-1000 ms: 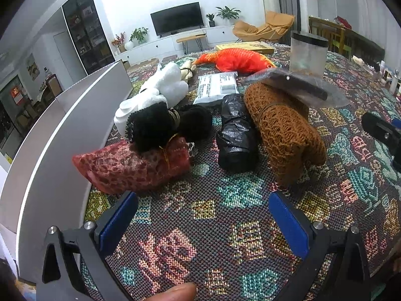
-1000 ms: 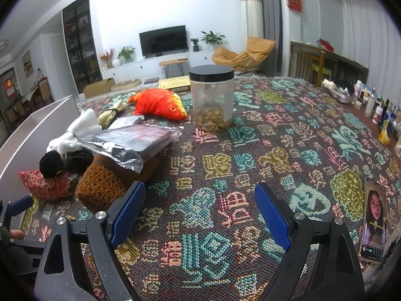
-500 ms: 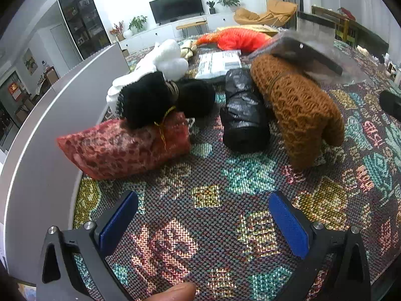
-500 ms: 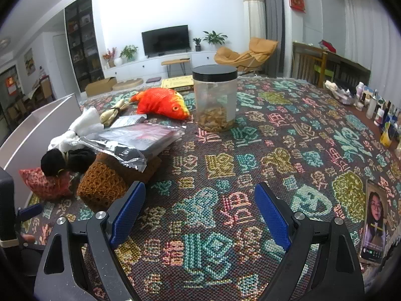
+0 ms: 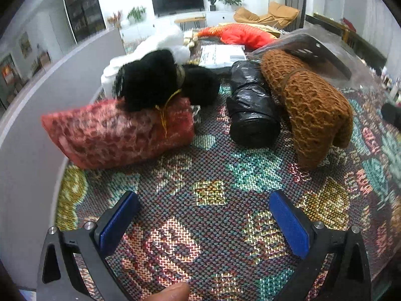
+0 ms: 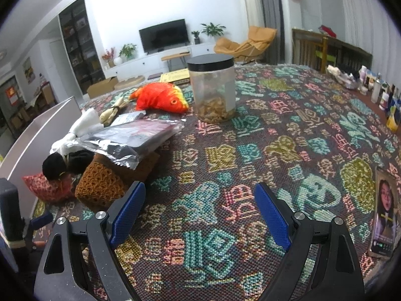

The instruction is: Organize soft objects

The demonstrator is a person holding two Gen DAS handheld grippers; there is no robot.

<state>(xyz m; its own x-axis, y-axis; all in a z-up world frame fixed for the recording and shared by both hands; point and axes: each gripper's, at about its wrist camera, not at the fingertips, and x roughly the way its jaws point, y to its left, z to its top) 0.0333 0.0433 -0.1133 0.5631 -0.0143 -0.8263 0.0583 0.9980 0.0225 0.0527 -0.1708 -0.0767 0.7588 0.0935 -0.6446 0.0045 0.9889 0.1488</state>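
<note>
Soft bundles lie in a row on the patterned tablecloth. A red mesh bundle sits at the left with a black fuzzy bundle on top of it. A rolled black plastic bag and a brown knitted roll lie to the right. White cloth and a red plush fish lie further back. My left gripper is open, a short way in front of the bundles. My right gripper is open over bare cloth, with the brown knitted roll to its left.
A grey panel borders the table's left side. A silver plastic package rests on the brown roll. A clear jar with a black lid stands mid-table. A phone lies at the right edge, and bottles line the far right.
My left gripper has moved forward, so the bundles appear closer and larger. The right gripper has barely shifted. Both stay open.
</note>
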